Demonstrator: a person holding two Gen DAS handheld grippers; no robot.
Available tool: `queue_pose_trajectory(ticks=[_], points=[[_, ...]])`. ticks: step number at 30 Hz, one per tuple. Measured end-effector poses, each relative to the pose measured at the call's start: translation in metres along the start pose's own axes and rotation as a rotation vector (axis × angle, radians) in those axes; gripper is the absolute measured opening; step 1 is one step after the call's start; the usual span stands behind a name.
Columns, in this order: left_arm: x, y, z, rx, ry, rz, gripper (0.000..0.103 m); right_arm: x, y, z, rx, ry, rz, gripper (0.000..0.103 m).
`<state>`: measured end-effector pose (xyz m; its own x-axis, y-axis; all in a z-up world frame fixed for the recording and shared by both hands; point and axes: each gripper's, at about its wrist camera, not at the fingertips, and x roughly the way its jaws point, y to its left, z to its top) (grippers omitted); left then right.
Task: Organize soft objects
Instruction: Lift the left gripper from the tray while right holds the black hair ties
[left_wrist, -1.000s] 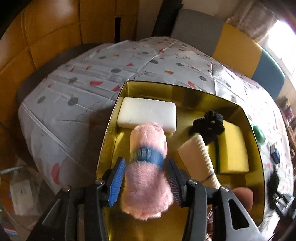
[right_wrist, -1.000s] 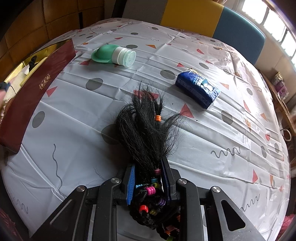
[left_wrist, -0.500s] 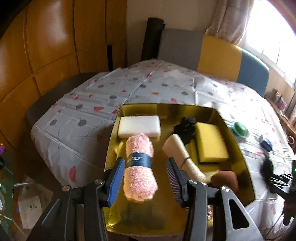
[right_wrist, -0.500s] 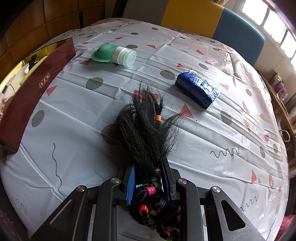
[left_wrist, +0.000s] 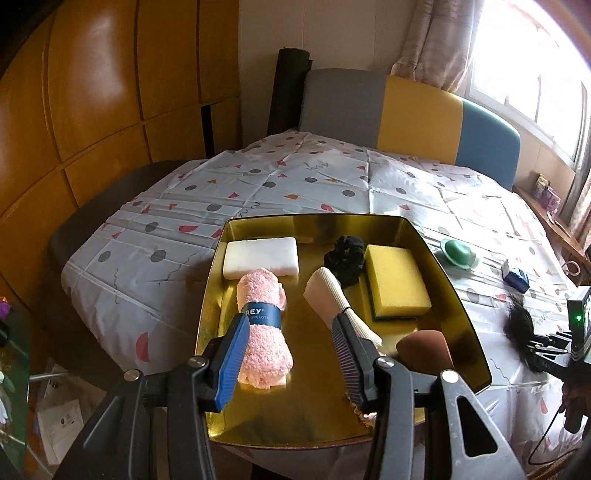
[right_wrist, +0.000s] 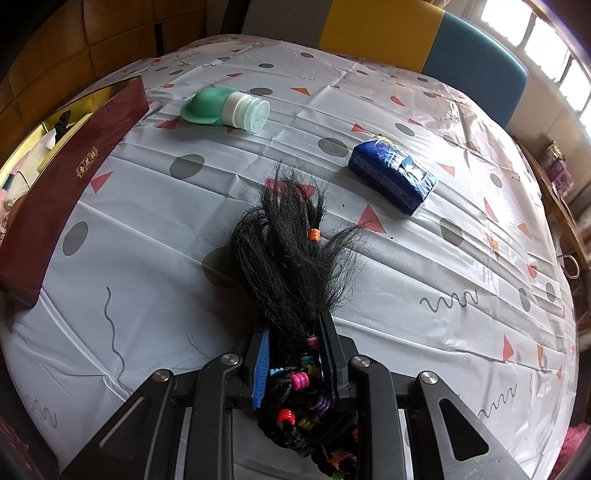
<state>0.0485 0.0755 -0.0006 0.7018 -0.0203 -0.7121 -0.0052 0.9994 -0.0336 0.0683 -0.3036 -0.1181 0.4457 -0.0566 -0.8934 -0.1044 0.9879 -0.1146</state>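
A rolled pink towel (left_wrist: 262, 332) with a dark blue band lies in the gold tray (left_wrist: 306, 406), beside a white sponge (left_wrist: 260, 256), a cream roll (left_wrist: 332, 295), a black scrunchie (left_wrist: 345, 254), a yellow sponge (left_wrist: 397, 282) and a brown makeup sponge (left_wrist: 424, 349). My left gripper (left_wrist: 290, 326) hangs open above the tray's near end, its pads clear of the towel. My right gripper (right_wrist: 295, 325) is shut on a black hairpiece (right_wrist: 291, 251) with coloured beads, whose loose end fans out on the tablecloth.
A green and white bottle (right_wrist: 225, 109) lies on its side and a blue packet (right_wrist: 393, 179) sits further right on the patterned tablecloth. The tray's dark red outer wall (right_wrist: 66, 184) stands to the left of the hairpiece. Chairs ring the table's far side.
My left gripper has drawn back and up from the pink towel, which stays lying in the tray. The right gripper and the hairpiece have not moved.
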Motion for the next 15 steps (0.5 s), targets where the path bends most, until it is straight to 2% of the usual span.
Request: queue_pose_trajectory(ticks=[9, 15], points=[[-0.0016, -0.0001, -0.0072, 0.0, 0.013, -0.009, 0.047, 0.0002, 0.0005, -0.0001, 0.004, -0.001, -0.004, 0.024], [-0.0011, 0.0073, -0.0084, -0.016, 0.011, 0.003, 0.047, 0.0009, -0.0012, 0.0027, 0.057, 0.03, -0.01, 0.023]])
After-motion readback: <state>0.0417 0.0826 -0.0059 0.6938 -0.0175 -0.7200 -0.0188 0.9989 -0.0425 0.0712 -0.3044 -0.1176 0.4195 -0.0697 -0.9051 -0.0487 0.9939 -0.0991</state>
